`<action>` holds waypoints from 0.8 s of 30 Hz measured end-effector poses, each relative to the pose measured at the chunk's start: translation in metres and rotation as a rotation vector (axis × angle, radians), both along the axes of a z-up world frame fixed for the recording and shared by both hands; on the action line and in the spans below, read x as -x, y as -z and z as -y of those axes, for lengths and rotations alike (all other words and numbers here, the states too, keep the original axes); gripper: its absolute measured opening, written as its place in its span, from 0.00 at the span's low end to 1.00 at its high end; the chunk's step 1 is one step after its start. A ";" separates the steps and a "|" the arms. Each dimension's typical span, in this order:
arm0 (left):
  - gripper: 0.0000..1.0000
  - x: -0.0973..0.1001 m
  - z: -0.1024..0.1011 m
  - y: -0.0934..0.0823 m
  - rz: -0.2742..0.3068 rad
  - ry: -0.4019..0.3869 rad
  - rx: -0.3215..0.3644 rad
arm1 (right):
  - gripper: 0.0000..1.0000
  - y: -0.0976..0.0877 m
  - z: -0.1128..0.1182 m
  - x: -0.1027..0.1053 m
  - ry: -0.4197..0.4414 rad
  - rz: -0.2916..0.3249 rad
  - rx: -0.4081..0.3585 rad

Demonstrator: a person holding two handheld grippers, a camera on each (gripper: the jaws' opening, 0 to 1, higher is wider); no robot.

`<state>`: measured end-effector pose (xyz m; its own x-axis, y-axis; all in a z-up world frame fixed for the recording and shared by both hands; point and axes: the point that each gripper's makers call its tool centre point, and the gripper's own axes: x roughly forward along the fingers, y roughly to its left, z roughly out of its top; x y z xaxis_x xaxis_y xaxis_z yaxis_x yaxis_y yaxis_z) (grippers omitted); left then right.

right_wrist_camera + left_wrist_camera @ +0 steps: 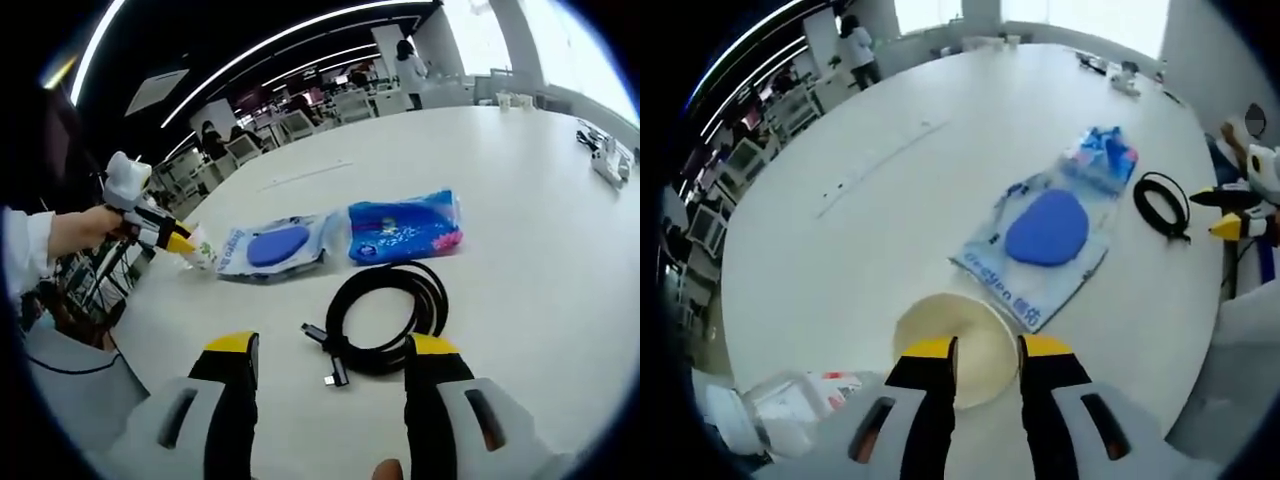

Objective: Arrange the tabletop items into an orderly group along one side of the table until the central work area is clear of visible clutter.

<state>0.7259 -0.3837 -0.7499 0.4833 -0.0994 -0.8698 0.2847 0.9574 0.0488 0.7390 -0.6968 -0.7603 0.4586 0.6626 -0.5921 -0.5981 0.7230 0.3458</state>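
A white round table (840, 250) is seen in the left gripper view, and on it a cream paper cup (958, 345) is gripped by the left gripper (987, 350), whose yellow-tipped jaws are closed on the cup's near rim, one jaw inside and one outside. Just beyond the cup, a clear packet holding a blue oval pad (1047, 228) is laid flat, and touching its far end a blue printed pouch (1103, 158) is found. To the right of these, near the table edge, a coiled black cable (1162, 203) is placed, and the right gripper (1230, 212) is seen past it at the right border. A crumpled clear plastic wrapper (780, 408) is seen at the lower left, beside the cup. In the right gripper view, the right gripper (330, 360) is held above the table with its jaws spread wide and nothing between them; the coiled black cable (385, 315) lies just ahead, its plugs pointing toward the jaws. Beyond it, the blue pouch (405, 228) and the pad packet (278, 245) are lined up side by side, and at the left the left gripper (185, 243) is seen held by a hand (85, 228) against the cup (203, 250).
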 end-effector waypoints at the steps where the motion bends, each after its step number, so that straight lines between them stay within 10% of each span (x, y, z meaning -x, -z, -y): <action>1: 0.20 0.001 0.000 -0.001 0.002 -0.004 0.000 | 0.56 0.000 0.000 0.000 0.001 -0.001 -0.002; 24: 0.48 0.017 0.010 -0.035 0.145 -0.068 0.021 | 0.56 -0.008 0.000 0.002 -0.012 0.013 -0.014</action>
